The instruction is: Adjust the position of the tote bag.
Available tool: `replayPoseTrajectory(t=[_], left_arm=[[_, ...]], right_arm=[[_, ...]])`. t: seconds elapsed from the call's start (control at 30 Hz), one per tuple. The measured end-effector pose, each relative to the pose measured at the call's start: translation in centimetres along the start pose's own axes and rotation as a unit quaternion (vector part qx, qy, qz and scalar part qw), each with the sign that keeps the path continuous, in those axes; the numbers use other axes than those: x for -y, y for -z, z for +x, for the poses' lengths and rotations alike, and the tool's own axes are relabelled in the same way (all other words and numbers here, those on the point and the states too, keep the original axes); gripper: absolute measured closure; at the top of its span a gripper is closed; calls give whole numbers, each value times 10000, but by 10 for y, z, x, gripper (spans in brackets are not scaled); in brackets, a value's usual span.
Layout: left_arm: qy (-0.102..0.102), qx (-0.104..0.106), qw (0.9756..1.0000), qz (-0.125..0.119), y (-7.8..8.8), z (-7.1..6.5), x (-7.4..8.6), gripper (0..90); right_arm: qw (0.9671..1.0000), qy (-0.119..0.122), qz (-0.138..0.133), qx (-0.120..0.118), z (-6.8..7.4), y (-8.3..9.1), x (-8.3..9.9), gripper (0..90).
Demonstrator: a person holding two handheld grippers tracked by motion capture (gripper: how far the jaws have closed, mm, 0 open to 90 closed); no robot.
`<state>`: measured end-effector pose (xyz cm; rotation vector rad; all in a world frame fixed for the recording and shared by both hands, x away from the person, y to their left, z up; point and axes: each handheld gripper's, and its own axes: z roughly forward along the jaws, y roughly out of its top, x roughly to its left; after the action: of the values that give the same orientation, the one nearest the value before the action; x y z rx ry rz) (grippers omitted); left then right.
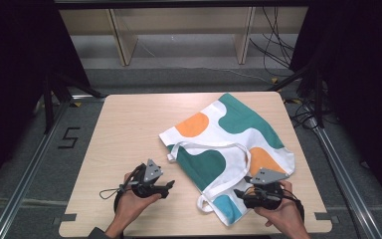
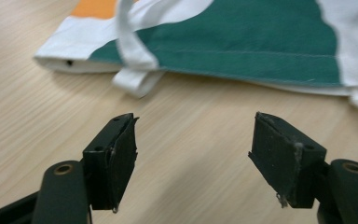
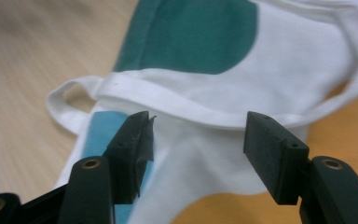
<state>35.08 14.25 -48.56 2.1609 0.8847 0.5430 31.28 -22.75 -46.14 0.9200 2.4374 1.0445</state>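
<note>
A white tote bag with green, orange and blue patches lies flat on the right half of the wooden table. Its white straps lie loose over it, one loop hanging past the near corner. My left gripper hovers over bare wood just left of the bag, jaws open and empty, facing the bag's green edge and a strap end. My right gripper sits over the bag's near right corner, open, with the strap and cloth beyond its jaws.
The table's near edge lies just below both hands. Metal rails run along both sides of the table. Wooden shelving legs and cables stand on the floor behind it.
</note>
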Motion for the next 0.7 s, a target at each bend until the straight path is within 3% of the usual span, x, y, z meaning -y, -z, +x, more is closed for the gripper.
replayPoseTrajectory(t=[0.17, 0.23, 0.27, 0.37, 0.47, 0.63, 0.67, 0.7], left_arm=[[189, -196, 9995, 128, 1, 15, 8, 296], [167, -231, 9993, 229, 2, 19, 9, 293], [248, -260, 9992, 153, 1, 19, 10, 292], [211, -245, 9991, 266, 1, 21, 11, 290], [79, -281, 9992, 291, 0, 21, 12, 288], [124, -275, 9990, 344, 0, 21, 12, 284], [196, -262, 9989, 321, 0, 21, 12, 284], [112, -268, 9991, 303, 0, 23, 12, 283]], right_arm=[[9997, 45, 110, -202, 23, -7, 0, 382], [9994, 75, 198, -259, 29, -10, 1, 374], [9991, 84, 270, -308, 33, -12, 1, 368], [9986, 99, 408, -333, 42, -16, 3, 355], [9984, 171, 467, -272, 50, -21, 6, 350], [9967, 311, 727, -175, 61, -29, 11, 342], [9950, 511, 827, -215, 61, -29, 11, 344], [9951, 607, 776, -59, 62, -31, 12, 349]])
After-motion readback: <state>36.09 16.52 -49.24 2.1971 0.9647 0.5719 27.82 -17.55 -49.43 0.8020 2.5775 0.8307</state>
